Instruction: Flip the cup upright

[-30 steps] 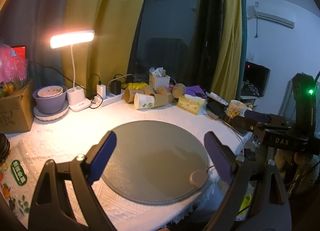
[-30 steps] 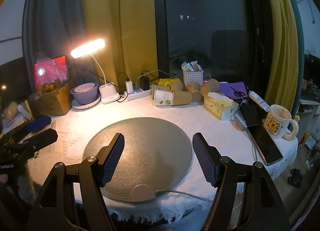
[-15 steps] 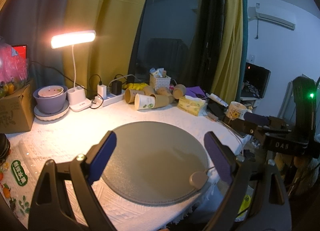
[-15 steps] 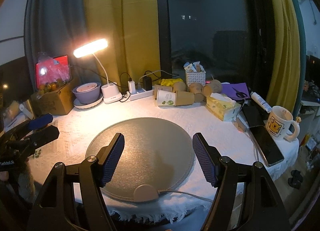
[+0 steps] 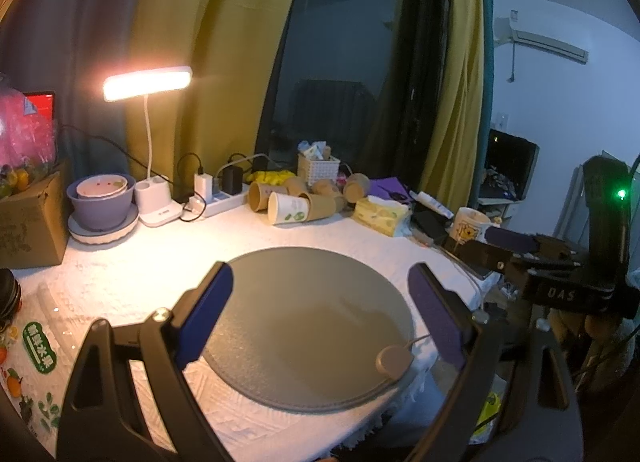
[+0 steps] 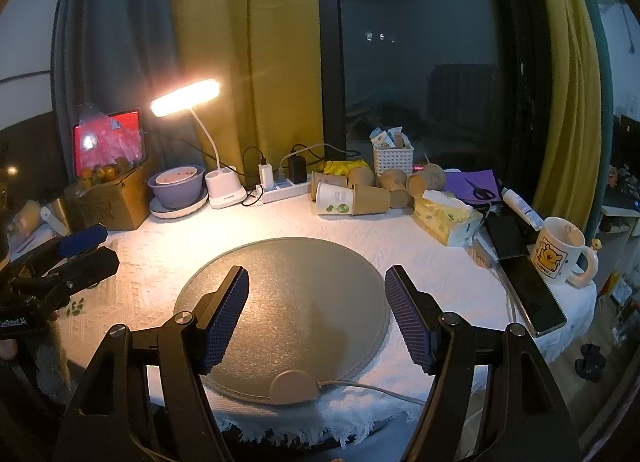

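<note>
Several paper cups lie on their sides at the back of the table. A white cup with green print (image 5: 289, 207) (image 6: 335, 198) is nested with brown cups (image 5: 325, 204) (image 6: 372, 199). A round grey mat (image 5: 308, 318) (image 6: 280, 298) lies bare in the middle. My left gripper (image 5: 320, 314) is open and empty above the mat's near edge; it also shows at the left of the right wrist view (image 6: 76, 250). My right gripper (image 6: 316, 318) is open and empty over the mat; it also shows at the right of the left wrist view (image 5: 516, 250).
A lit desk lamp (image 6: 186, 95), purple bowl on a plate (image 6: 176, 185), power strip (image 6: 280, 191), cardboard box (image 6: 112, 197), tissue pack (image 6: 446, 215), white basket (image 6: 393, 155), phones (image 6: 536, 298) and a yellow bear mug (image 6: 560, 252) ring the mat. The mat's cable puck (image 6: 294, 386) sits at the table's front edge.
Both views have shifted slightly; both grippers stay open and empty, and the cups have not moved.
</note>
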A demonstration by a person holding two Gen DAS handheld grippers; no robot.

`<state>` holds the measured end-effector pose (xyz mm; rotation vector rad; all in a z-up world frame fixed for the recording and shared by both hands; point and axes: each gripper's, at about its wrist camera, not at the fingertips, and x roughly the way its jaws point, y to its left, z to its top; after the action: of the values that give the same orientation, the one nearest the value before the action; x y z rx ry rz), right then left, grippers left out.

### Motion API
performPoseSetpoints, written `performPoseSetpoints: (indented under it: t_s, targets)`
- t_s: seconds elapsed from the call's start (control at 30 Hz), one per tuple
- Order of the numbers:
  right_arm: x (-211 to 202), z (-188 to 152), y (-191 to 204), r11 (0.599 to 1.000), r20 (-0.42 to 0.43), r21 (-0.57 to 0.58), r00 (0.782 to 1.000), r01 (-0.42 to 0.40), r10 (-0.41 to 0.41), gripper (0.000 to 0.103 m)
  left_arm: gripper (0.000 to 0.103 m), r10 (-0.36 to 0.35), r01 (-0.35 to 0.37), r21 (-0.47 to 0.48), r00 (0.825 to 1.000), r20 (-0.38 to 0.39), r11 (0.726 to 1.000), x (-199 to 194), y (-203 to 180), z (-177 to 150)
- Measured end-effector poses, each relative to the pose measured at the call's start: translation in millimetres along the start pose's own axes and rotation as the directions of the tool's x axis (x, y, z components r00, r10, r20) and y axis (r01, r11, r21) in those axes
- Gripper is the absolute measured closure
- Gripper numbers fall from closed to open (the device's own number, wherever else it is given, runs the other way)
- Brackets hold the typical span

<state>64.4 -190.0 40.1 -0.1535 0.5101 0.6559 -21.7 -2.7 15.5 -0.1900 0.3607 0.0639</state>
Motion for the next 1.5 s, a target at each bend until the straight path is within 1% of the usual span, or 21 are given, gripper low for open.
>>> performPoseSetpoints:
  t_s: [0.77,0.93,1.07,1.23,1.33,1.5]
  targets:
    - [-1.2,-0.1,0.3,1.0,0.003,-0.003,1.0,0.0,0.0,0.029,0.013,-0.003,0.003,-0.001,1.0,0.001,1.0,-0.3,1.2,-0.7]
    - [-0.6,-1.2,1.1,1.0,-0.001,-0.003,1.0,-0.003,0.003,0.029,0.013,-0.018,0.019,0.027,1.0,-0.009,0.999,6.7,-2.5,0.2]
    - [7.9,-1.6,-1.7,1.0,-0.016,0.0,1.0,-0.004,0.004,0.029,0.013,-0.033,0.035,0.055,0.999,-0.031,0.998,20.8,-7.1,1.7]
    - [27.0,-1.1,-12.5,1.0,-0.038,0.015,0.999,-0.002,0.002,0.029,0.013,-0.032,0.039,0.076,0.995,-0.089,0.996,53.7,-8.7,7.7]
    - [42.4,0.3,-24.6,0.999,-0.057,0.039,0.998,0.004,-0.002,0.029,0.013,-0.043,0.053,0.083,0.992,-0.122,0.995,75.0,-9.8,12.7]
    - [66.2,6.3,-50.8,0.997,-0.077,0.068,0.997,0.02,-0.015,0.029,0.013,-0.062,0.082,0.095,0.979,-0.194,0.992,117.9,-13.5,23.2]
